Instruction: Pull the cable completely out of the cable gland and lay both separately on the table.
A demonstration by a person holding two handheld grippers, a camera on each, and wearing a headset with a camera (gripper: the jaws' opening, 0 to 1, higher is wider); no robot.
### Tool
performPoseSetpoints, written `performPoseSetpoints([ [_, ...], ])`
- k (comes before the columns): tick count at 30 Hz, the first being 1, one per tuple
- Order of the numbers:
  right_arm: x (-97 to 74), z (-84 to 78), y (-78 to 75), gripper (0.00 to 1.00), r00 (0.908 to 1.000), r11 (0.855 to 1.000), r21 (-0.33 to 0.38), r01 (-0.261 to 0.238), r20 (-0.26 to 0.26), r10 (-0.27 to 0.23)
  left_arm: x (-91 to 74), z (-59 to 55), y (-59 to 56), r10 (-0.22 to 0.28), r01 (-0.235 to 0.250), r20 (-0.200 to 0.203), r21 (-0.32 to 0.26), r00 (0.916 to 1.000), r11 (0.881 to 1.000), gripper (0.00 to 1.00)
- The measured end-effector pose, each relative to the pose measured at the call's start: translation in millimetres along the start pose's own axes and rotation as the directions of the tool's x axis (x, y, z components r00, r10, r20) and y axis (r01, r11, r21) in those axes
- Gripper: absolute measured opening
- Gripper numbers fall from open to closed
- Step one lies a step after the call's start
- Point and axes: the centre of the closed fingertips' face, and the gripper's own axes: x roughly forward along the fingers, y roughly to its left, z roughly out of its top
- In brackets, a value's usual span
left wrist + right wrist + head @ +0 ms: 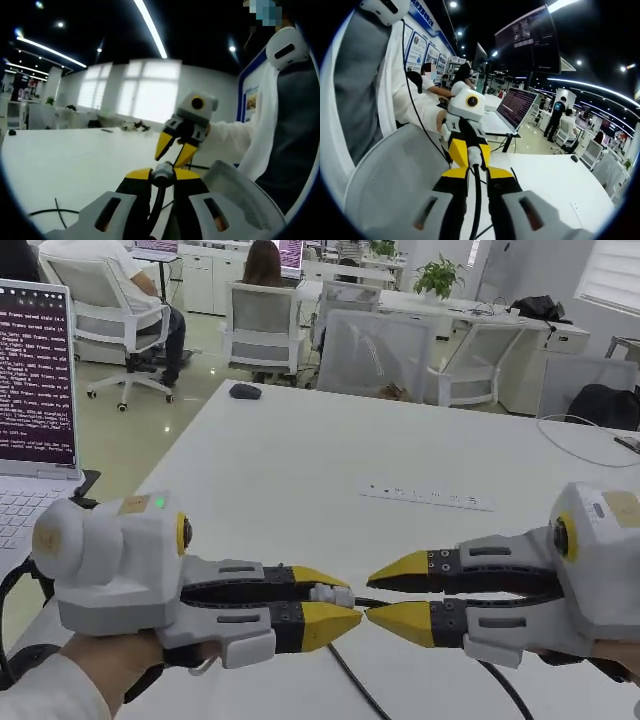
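The cable (476, 200) is running through the fitting (332, 592) just over the table (300, 460); the left gripper (351, 602) is squeezing the fitting and the right gripper (369, 599) is sitting narrow around the cable. A weak pinch could be letting it slip, and a hard tug could be popping the fitting loose. I am not seeing whether the right one is really pinching, or where the cable ends.

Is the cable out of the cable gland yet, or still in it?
Still in. The black cable runs straight into the cable gland clamped in the left gripper.
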Motion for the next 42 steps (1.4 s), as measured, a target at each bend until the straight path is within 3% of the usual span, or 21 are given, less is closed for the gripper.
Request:
performPoseSetpoints([
  [7, 1.4, -3.4, 0.7, 0.05, 0.9997, 1.000, -0.005, -0.024, -0.010, 0.024, 0.8, 1.4, -0.3, 0.000, 0.000, 0.006, 0.002, 1.0000, 1.000, 0.17],
  [14, 1.7, -1.8, -2.0, 0.05, 0.9999, 1.000, -0.011, -0.012, 0.003, 0.012, -0.1, 3.9, 0.6, 0.002, -0.002, 0.021, -0.002, 0.9998, 1.000, 0.17],
  [20, 1.7, -4.5, -0.6, 0.05, 0.9998, 1.000, -0.025, -0.016, -0.015, 0.016, 0.9, 3.2, 0.0, 0.002, -0.002, 0.013, 0.014, 0.9999, 1.000, 0.16],
  [27, -4.9, -11.0, -3.9, 0.05, 0.9994, 0.999, -0.034, 0.013, -0.030, -0.015, -0.1, 4.6, 1.4, 0.011, -0.012, 0.019, 0.015, 0.9998, 1.000, 0.16],
  [34, -15.0, -19.7, -6.7, 0.05, 0.9985, 0.999, -0.025, 0.034, -0.043, -0.035, 0.6, 4.0, 1.0, 0.012, -0.013, 0.014, 0.021, 0.9998, 1.000, 0.16],
  [42, -28.3, -44.2, -10.9, 0.04, 0.9929, 0.997, -0.003, 0.072, -0.095, -0.072, -1.2, 6.4, 2.1, 0.024, -0.024, 0.025, 0.021, 0.9994, 0.999, 0.16],
])
